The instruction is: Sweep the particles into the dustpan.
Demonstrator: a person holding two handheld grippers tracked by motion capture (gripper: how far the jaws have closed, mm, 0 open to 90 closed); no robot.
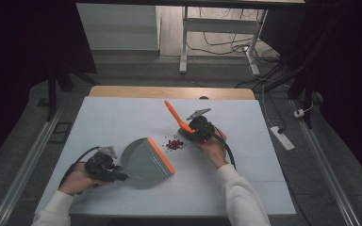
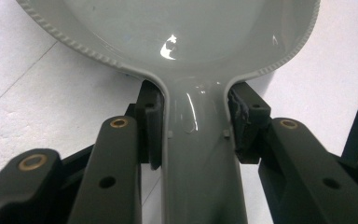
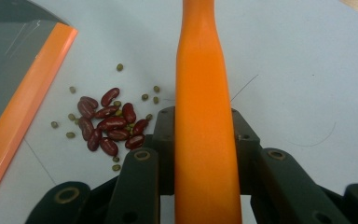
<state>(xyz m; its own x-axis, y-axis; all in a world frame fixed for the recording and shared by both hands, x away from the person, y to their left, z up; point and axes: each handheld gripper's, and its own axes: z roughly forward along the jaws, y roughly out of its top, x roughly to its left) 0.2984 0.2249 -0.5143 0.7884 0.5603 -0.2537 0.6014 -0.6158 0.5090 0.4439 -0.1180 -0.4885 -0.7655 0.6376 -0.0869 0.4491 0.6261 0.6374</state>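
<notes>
We note left gripper clamped on grey plastic dustpan near the table's front edge; right gripper clamped on orange brush handle mid-table, beside red beans.

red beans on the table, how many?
About 10 red beans, all in one cluster on the table between the dustpan's orange edge and the brush handle; overlapping ones may hide more.

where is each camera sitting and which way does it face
High view: above the person's side, facing forward and down on the white table; both forearms, left gripper, right gripper.
Left gripper view: on the left gripper, along jaws clamping the grey plastic dustpan handle.
Right gripper view: on the right gripper, along jaws gripping the orange brush handle.
Shared: red and green beans by the dustpan's orange lip.
</notes>
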